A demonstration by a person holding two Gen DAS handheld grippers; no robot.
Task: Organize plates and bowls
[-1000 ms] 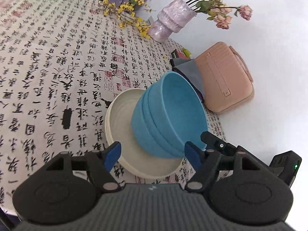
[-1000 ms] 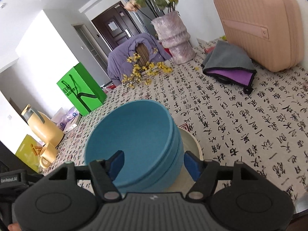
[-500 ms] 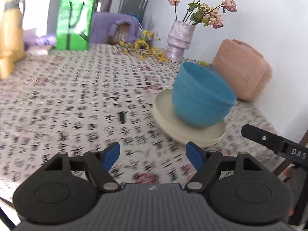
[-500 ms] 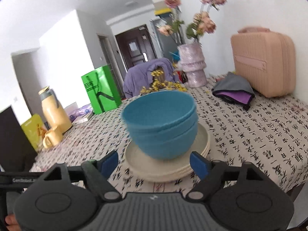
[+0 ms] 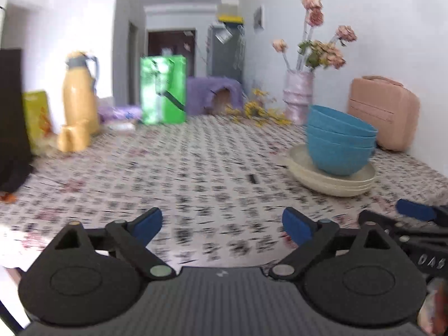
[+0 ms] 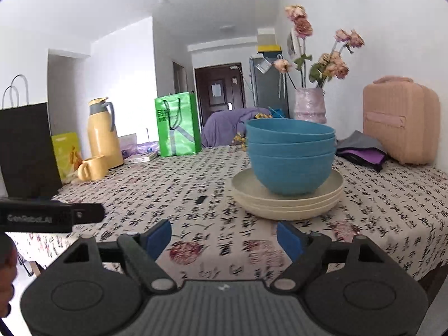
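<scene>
Stack of blue bowls point(image 6: 291, 156) sits nested on stack of cream plates point(image 6: 288, 201), on the right part of the table point(image 6: 196, 240), whose cloth is printed with black Chinese calligraphy.

Right gripper point(image 6: 224, 238): jaws spread wide, holding nothing, near edge of table, short of the plates.

Left gripper point(image 5: 221, 224): jaws wide apart, holding nothing; view blurred. Its body in the right view reads "GenRobot.AI".

Far side: green bag point(image 6: 177, 124) with white print, unreadable; yellow thermos point(image 6: 103, 134); pink case point(image 6: 400, 120).
</scene>
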